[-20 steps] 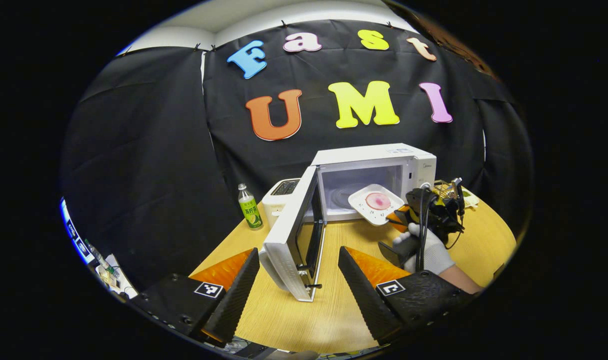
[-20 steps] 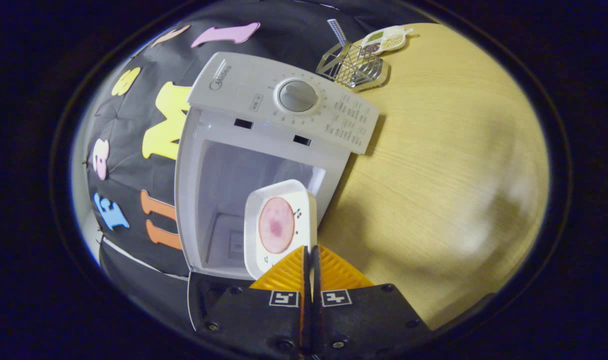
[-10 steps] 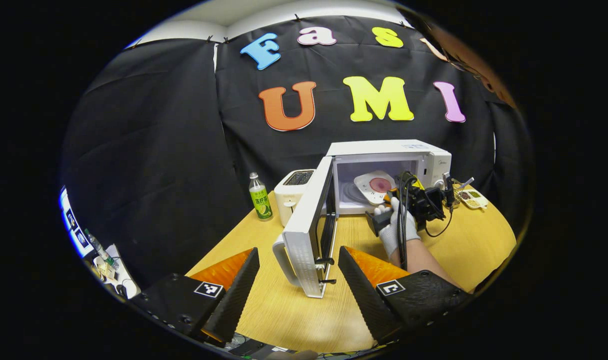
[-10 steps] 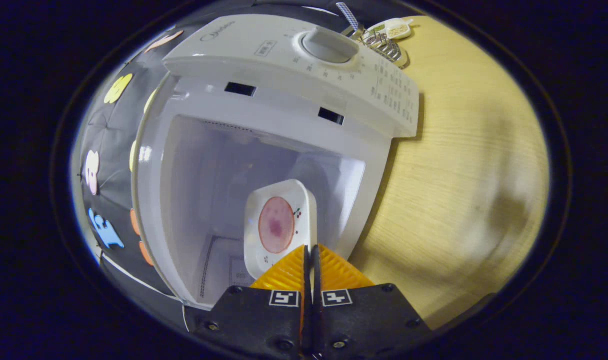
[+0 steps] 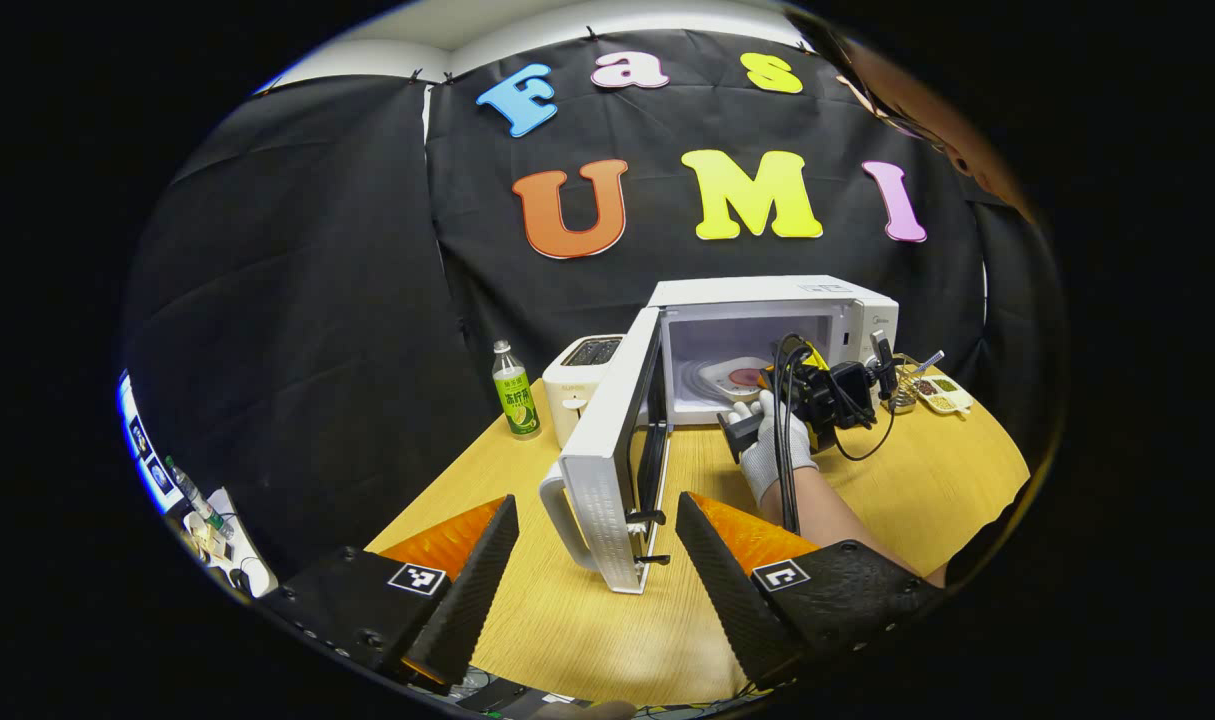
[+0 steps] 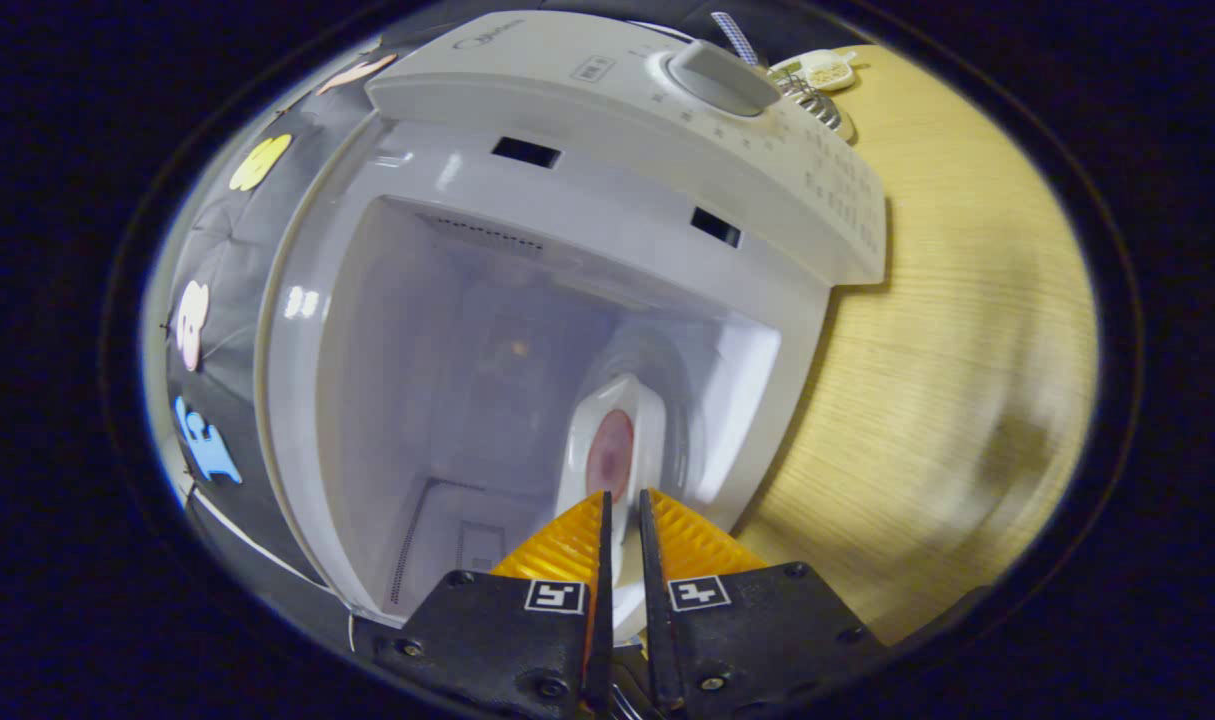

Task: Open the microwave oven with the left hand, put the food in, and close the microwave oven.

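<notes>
microwave: your microwave point(image 5: 767, 345) sits on the wooden table point(image 5: 897, 490) against the black cloth wall, with its cavity lit; in your right gripper view the cavity point(image 6: 507, 370) looks tipped on its side, the control panel with its dial point(image 6: 722, 78) along the top.
door: the door point(image 5: 607, 455) stands swung wide out to the left of the cavity, edge-on to your left gripper view, with its handle point(image 5: 557, 500) on the near side.
plate: the white plate point(image 6: 612, 450) with a pink round of food point(image 6: 609, 455) on it is inside the cavity, low over the turntable point(image 5: 712, 378); i cannot tell whether it already rests there.
right gripper: your right gripper point(image 6: 622, 515) reaches into the mouth of the cavity, with its fingers narrow and the plate's near rim between them; whether both fingers press on the rim, i cannot tell. in your left gripper view you see it point(image 5: 817, 390) held by your gloved hand point(image 5: 767, 450), cables trailing.
left gripper: your left gripper point(image 5: 597, 560) hangs over the near table edge with its fingers spread wide, holding nothing, and the door's free edge lies between them, farther off.
table, left side: a toaster point(image 5: 582, 385) stands just beside the door, and a green-labelled bottle point(image 5: 515, 395) stands left of it.
table, right side: a wire rack point(image 6: 812, 90) and a small divided dish point(image 5: 942, 393) lie past the microwave.
</notes>
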`<state>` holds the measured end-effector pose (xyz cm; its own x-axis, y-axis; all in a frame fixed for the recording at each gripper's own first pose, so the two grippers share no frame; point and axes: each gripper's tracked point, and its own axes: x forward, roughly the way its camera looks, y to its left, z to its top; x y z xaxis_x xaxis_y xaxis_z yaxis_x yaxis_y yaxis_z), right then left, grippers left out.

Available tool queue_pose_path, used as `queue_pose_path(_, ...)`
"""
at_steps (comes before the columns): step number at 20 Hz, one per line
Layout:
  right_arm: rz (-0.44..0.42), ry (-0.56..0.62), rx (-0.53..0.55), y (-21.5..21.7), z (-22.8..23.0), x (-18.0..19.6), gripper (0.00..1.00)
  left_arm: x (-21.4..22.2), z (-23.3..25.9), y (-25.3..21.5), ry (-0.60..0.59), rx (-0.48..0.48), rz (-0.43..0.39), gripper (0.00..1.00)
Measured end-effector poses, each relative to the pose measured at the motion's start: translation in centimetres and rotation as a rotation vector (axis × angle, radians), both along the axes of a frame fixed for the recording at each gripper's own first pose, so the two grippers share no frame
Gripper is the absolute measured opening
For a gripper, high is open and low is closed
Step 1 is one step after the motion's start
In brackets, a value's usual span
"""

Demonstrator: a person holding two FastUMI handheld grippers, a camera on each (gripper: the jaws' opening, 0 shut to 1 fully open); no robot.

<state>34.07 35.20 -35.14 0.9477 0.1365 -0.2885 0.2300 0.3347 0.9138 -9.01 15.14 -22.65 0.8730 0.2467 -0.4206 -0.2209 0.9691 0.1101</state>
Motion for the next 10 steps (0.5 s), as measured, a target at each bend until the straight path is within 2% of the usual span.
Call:
queue_pose_path(1, 0.018, -0.031, -0.019, 0.0, 0.8, -0.2, 0.22, 0.1, 0.1, -0.1, -0.005, -0.001, -0.002, 0.96)
queue_pose_path(2, 0.035, -0.055, -0.048, 0.1, 1.4, -0.4, 0.12, 0.2, 0.3, -0.1, -0.011, 0.001, -0.002, 0.96)
queue_pose_path(3, 0.056, -0.065, -0.08, 0.0, 1.9, -1.2, 0.47, 0.2, 0.5, 0.1, -0.018, 0.002, -0.001, 0.96)
queue_pose_path(4, 0.073, -0.073, -0.118, -0.4, 2.5, -2.2, 0.46, 0.3, 0.7, 0.1, -0.024, 0.001, 0.001, 0.95)
queue_pose_path(5, 0.086, -0.088, -0.187, -1.1, 3.1, -3.3, 0.59, 0.3, 1.0, 0.1, -0.028, 0.0, 0.0, 0.95)
queue_pose_path(6, 0.108, -0.105, -0.285, -1.9, 3.7, -4.7, 0.77, 0.4, 1.5, 0.2, -0.042, 0.007, 0.001, 0.95)
queue_pose_path(7, 0.122, -0.125, -0.413, -3.2, 4.5, -6.0, 0.9, 0.5, 2.3, 0.2, -0.055, 0.011, -0.005, 0.96)
queue_pose_path(9, 0.165, -0.19, -0.62, -5.5, 6.9, -9.0, 0.99, 1.1, 3.9, 0.7, -0.081, 0.045, -0.02, 0.95)
queue_pose_path(10, 0.183, -0.22, -0.674, -6.4, 8.5, -10.6, 0.99, 1.3, 4.8, 1.1, -0.097, 0.065, -0.026, 0.95)
